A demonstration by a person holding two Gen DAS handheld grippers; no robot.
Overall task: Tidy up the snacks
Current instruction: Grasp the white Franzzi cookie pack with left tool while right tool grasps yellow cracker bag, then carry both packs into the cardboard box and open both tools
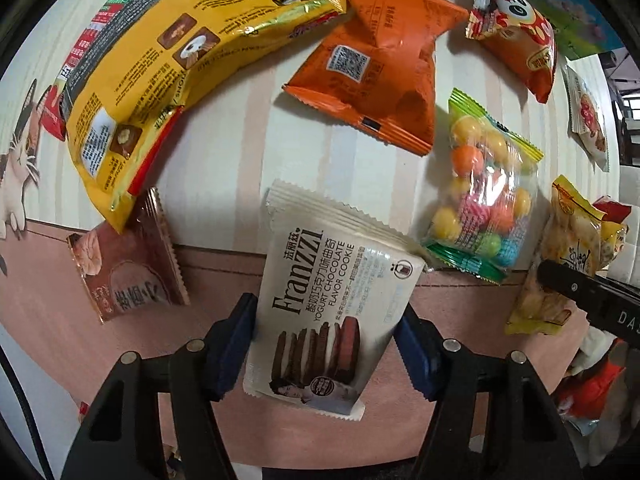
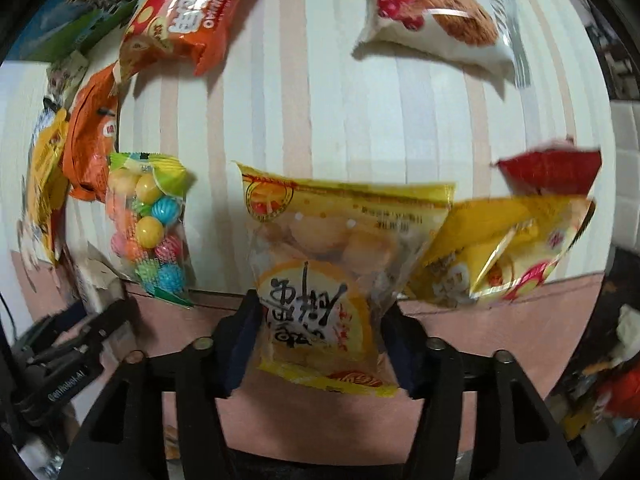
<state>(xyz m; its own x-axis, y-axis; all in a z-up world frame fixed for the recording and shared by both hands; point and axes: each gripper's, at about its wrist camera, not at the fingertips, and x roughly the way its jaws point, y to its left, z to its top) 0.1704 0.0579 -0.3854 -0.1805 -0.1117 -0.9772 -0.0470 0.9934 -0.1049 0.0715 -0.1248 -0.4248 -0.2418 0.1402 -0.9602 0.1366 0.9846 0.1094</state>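
My left gripper (image 1: 326, 344) has its blue pads on both sides of a white Franzzi chocolate cookie packet (image 1: 324, 304), shut on it at the table's near edge. My right gripper (image 2: 320, 344) is shut on a clear yellow pastry bag (image 2: 332, 264); that bag also shows in the left wrist view (image 1: 560, 256). A bag of coloured candy balls (image 1: 480, 196) lies between the two; it also shows in the right wrist view (image 2: 150, 228). An orange packet (image 1: 376, 68) and a large yellow bag (image 1: 160, 72) lie farther back.
A brown packet (image 1: 128, 264) lies left of the cookie packet. An orange panda snack bag (image 1: 516, 36), a white cookie packet (image 2: 436, 12), a yellow sachet (image 2: 500, 248) and a red packet (image 2: 552, 172) lie on the striped cloth (image 2: 320, 100). A green-blue box (image 2: 80, 12) stands behind.
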